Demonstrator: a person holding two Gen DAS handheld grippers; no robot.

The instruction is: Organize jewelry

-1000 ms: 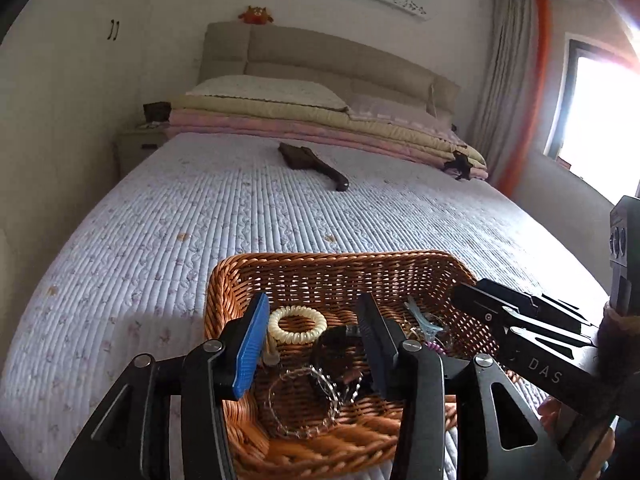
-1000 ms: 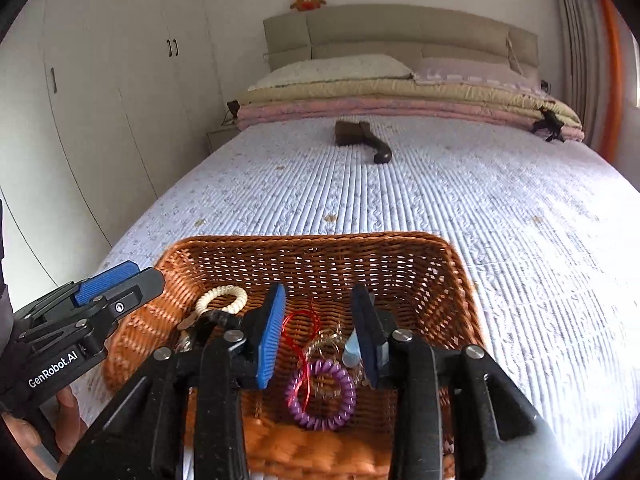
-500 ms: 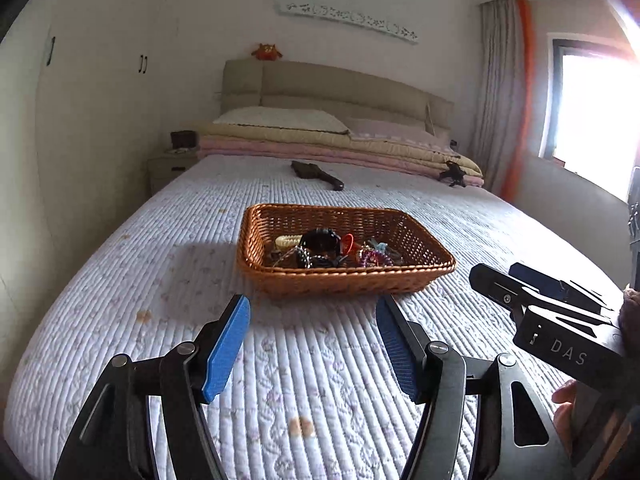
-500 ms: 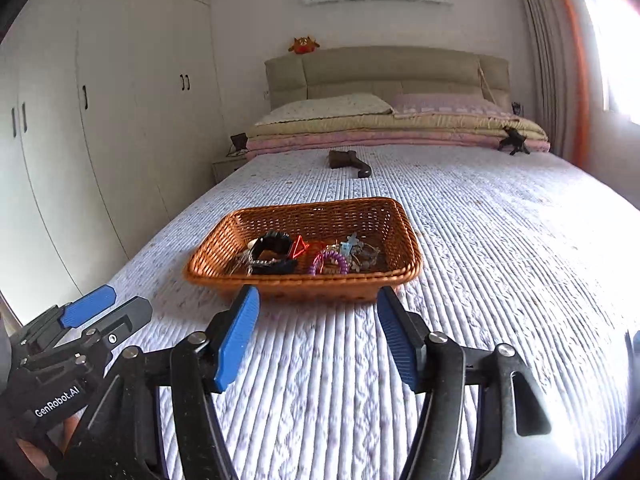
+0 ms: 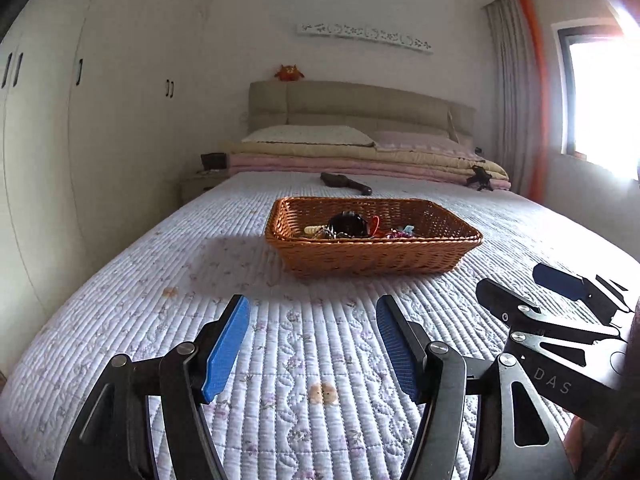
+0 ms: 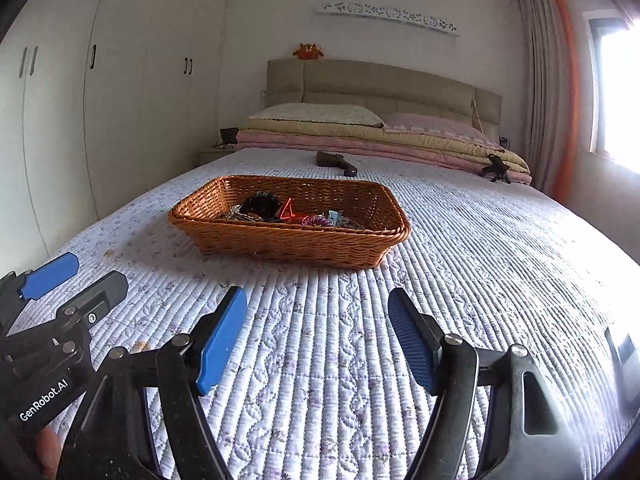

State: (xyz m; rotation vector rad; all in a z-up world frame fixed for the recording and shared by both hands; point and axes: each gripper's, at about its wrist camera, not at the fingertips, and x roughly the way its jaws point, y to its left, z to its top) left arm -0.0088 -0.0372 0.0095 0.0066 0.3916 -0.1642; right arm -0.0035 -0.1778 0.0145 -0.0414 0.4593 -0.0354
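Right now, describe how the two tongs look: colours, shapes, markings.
Both tongs are black, angular metal frames with silver rivets and two fingers faced with ribbed blue pads. The left tongs read "GenRobot.AI" in white on the side, seen from the right camera. The right tongs read "DAS", seen from the left camera. No cables or sleeves show.

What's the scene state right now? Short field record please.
surface: quilted bed
container: wicker basket, resting on bed
contents: mixed jewelry, piled inside basket
left tool: open, empty, short of basket
right tool: open, empty, short of basket
other: dark object on bed beyond basket
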